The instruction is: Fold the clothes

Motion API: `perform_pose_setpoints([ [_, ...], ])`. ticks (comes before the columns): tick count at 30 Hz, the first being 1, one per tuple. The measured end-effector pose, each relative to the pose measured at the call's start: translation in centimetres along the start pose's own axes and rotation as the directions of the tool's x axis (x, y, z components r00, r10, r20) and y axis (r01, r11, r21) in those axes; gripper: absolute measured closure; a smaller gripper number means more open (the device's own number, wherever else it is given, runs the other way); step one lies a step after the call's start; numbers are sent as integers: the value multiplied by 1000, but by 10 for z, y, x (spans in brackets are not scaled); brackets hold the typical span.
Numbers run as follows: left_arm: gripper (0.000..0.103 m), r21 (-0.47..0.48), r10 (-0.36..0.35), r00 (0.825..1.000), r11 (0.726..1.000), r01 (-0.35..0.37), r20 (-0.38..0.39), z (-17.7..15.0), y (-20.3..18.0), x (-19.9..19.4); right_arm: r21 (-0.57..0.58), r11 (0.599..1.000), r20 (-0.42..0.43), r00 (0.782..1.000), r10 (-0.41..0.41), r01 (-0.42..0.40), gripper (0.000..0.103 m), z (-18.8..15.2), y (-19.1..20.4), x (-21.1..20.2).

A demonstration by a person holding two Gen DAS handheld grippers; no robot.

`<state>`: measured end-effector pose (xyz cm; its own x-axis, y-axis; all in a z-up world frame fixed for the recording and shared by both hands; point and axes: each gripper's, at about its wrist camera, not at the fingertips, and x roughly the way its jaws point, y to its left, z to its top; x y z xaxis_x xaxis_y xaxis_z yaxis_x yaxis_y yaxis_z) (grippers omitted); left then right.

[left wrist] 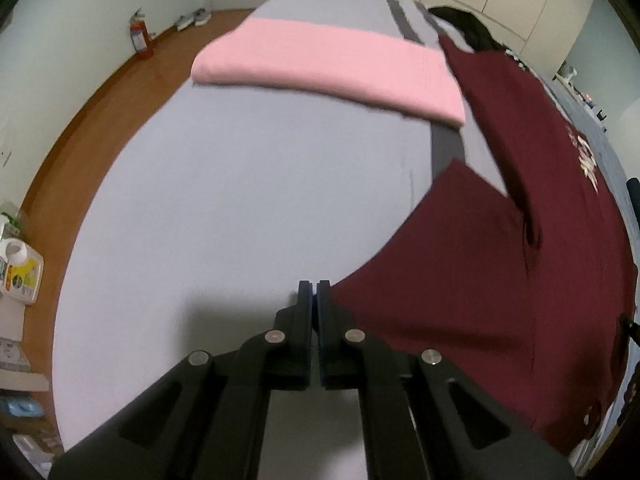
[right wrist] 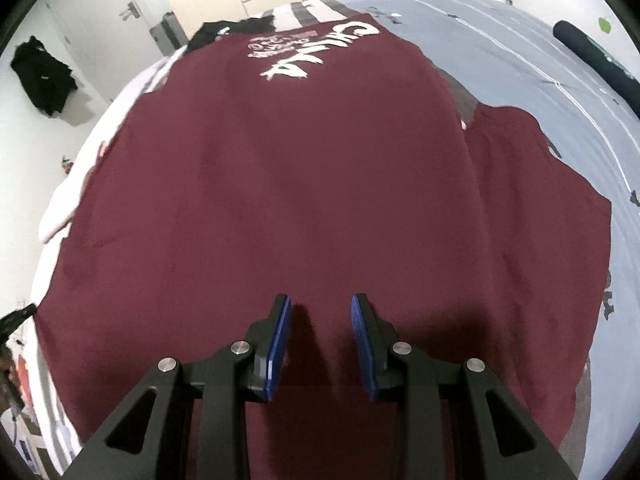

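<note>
A maroon T-shirt (right wrist: 280,184) with white lettering lies spread on the bed, one sleeve (right wrist: 560,216) out to the right. In the left wrist view the same maroon T-shirt (left wrist: 500,280) fills the right side. Its curved edge runs down to the tips of my left gripper (left wrist: 314,290), which is shut on that edge. My right gripper (right wrist: 320,312) stands open just above the shirt's near part, and only flat cloth shows between its blue pads (right wrist: 280,340). A folded pink garment (left wrist: 328,68) lies farther up the bed.
The pale grey bed sheet (left wrist: 240,184) stretches left of the shirt. Dark clothes (left wrist: 468,24) lie at the far end. A wooden floor (left wrist: 80,128), a fire extinguisher (left wrist: 140,38) and bottles (left wrist: 20,272) are to the left. A dark roll (right wrist: 592,60) lies on the bed at right.
</note>
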<state>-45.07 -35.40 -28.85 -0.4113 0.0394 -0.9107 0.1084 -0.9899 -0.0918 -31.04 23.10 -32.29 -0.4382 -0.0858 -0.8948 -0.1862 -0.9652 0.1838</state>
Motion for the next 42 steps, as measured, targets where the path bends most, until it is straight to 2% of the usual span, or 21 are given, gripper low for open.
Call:
perform_pose_setpoints([
  [3,102,-24,13,1000,1000,-13,-19,-9,3,3,1,1000,-6,1000,-28,28,75,-1,-3,5],
  [6,99,-105,29,999,994,-33,-41,-12,7,8,-7,999,-8,999,-39,38,75,-3,-4,7],
  [7,98,-131,56,998,990,-59,-30,-11,8,5,-10,999,-9,999,-39,39,75,-3,-5,7],
  [8,97,-170,103,995,980,-101,8,-10,11,-3,-13,999,-9,999,-39,39,75,-3,-5,7],
  [11,95,-201,140,982,973,-113,126,-6,6,-30,-10,999,-3,999,-33,33,75,-2,-9,4],
  [13,95,-180,87,984,982,-58,157,-7,-11,-41,-7,999,9,999,-31,31,75,-1,-11,0],
  [14,95,-135,40,985,991,-17,169,-10,-32,-44,-8,999,19,999,-32,32,75,-1,-12,-3],
  [17,94,-23,-45,987,999,49,151,-26,-82,-46,-11,999,46,998,-41,41,75,0,-17,-14],
  [18,90,14,-73,987,997,71,143,-32,-98,-46,-8,999,55,997,-46,47,73,1,-22,-18],
  [19,90,13,-75,991,997,74,111,-40,-108,-38,-1,999,63,997,-50,50,69,1,-28,-22],
  [21,90,9,-77,996,997,76,44,-57,-128,-23,17,998,80,994,-68,66,67,3,-43,-29],
  [22,90,0,-52,999,999,52,3,-68,-134,-19,29,996,86,993,-81,79,67,5,-54,-31],
  [23,90,-1,4,999,1000,-4,-49,-80,-138,-8,42,995,93,991,-97,93,67,8,-65,-34],
  [26,90,-28,44,999,999,-44,-3,-101,-144,-21,87,986,111,982,-154,145,65,17,-106,-39],
  [30,86,-62,50,999,997,-49,12,-113,-154,-41,166,961,131,961,-242,219,47,35,-170,-41],
  [33,86,-64,51,999,997,-50,10,-123,-163,-51,205,947,124,953,-276,247,47,49,-215,-34],
  [35,86,-71,54,999,996,-53,8,-128,-169,-54,215,946,111,956,-272,245,47,55,-238,-26],
  [40,86,-98,58,998,994,-57,7,-133,-182,-57,183,959,74,970,-232,216,49,60,-257,-2],
  [41,86,-102,52,999,993,-51,8,-130,-179,-56,165,963,74,971,-225,211,53,61,-255,1],
  [42,86,-102,51,999,993,-50,8,-129,-182,-56,146,968,76,974,-215,203,63,61,-252,3],
])
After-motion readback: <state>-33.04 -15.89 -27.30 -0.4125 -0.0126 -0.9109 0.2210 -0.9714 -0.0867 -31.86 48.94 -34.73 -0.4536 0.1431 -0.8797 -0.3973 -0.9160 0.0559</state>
